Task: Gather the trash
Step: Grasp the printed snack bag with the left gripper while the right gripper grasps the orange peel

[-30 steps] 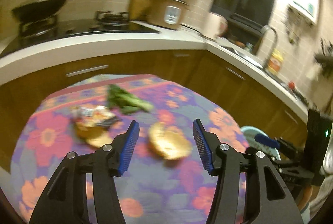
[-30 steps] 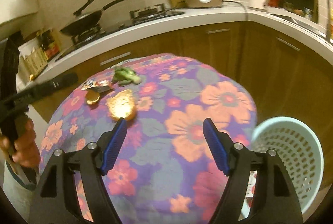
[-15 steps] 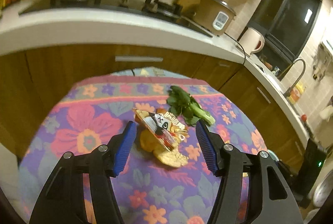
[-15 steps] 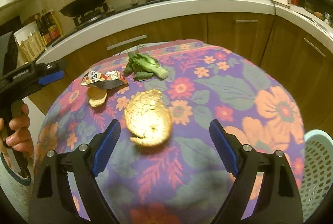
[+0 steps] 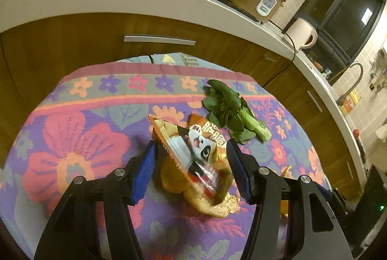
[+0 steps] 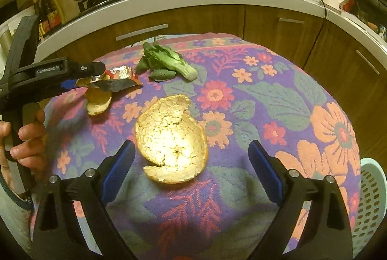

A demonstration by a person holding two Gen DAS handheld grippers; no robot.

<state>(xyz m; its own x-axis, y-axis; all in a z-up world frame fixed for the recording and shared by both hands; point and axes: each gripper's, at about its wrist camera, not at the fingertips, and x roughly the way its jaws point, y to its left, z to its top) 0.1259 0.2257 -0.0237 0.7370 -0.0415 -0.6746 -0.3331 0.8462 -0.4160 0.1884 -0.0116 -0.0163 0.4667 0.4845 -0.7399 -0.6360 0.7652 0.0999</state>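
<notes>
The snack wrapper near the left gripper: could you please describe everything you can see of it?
The snack wrapper is a torn-open, crinkled packet, orange and red with a cartoon panda face and white lettering, apparently glossy foil with a silvery inside. It lies tilted on the floral tablecloth, propped over a small piece of orange peel. It sits between the open fingers of the left gripper; whether they touch it is unclear. The leafy greens lie just beyond it.
</notes>
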